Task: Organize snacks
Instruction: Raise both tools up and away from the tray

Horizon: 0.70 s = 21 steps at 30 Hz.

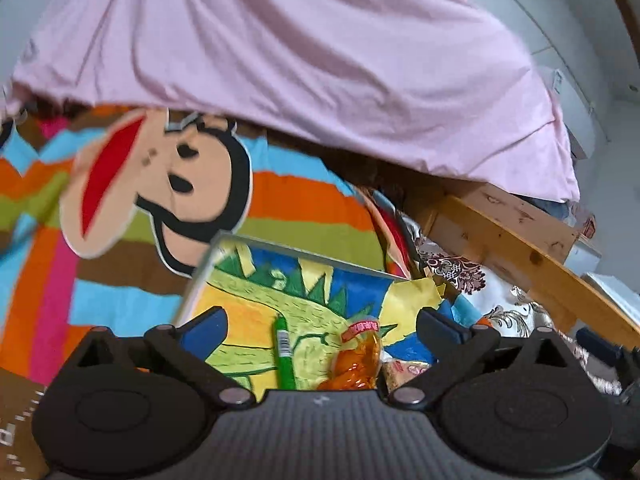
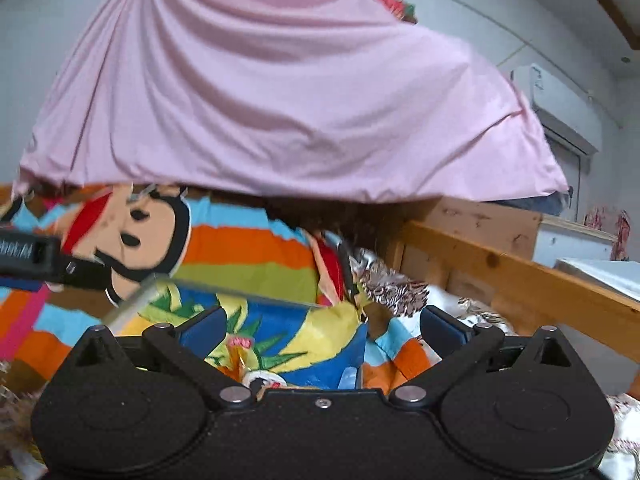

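Clear box [image 1: 224, 248]: transparent walls, dinosaur-print liner in green, yellow and blue; rests on the striped bed cover. Contents, left wrist view: green stick packet [image 1: 285, 356], lying lengthwise; orange translucent snack pouch [image 1: 358, 364] with red label, just beside it; pale wrapped snack [image 1: 404, 372], partly hidden at the lower right.

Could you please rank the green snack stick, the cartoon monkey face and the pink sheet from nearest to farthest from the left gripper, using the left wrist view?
1. Green snack stick, between the open left gripper fingers.
2. Cartoon monkey face, ahead to the left.
3. Pink sheet, hanging behind.
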Motion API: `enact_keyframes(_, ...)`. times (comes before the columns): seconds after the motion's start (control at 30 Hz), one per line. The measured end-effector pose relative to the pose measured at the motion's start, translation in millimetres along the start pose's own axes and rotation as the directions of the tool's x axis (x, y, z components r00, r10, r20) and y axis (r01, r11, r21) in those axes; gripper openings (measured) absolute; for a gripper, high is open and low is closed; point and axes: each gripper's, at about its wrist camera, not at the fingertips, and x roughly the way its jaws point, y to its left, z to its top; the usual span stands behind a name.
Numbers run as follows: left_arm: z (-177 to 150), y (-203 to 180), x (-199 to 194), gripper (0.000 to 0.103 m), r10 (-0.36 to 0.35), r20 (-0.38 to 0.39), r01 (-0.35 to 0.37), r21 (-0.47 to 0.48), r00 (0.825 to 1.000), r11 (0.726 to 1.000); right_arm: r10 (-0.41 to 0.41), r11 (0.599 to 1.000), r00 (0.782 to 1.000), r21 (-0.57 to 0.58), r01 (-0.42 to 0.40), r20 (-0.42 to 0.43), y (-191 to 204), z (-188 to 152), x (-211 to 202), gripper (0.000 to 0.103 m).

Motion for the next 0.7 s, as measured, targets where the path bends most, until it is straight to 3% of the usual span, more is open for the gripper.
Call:
enact_keyframes(0.3, -20.6, 2.7, -75.9, 0.102, 0.097, 0.08, -0.106, 0.111, 0.992, 0.988, 0.027, 0.999, 0.997, 0.041, -0.03, 0.078, -7.9, -2.3, -72.1, 0.102)
enact_keyframes(0.7, -56.4, 10.1, -135.6, 0.102, 0.162, 0.036, -0.165, 0.136, 0.986, 0.977, 0.11, 0.994, 0.994, 0.004, -0.11, 0.023, 10.1, -21.0, -135.3, 0.102)
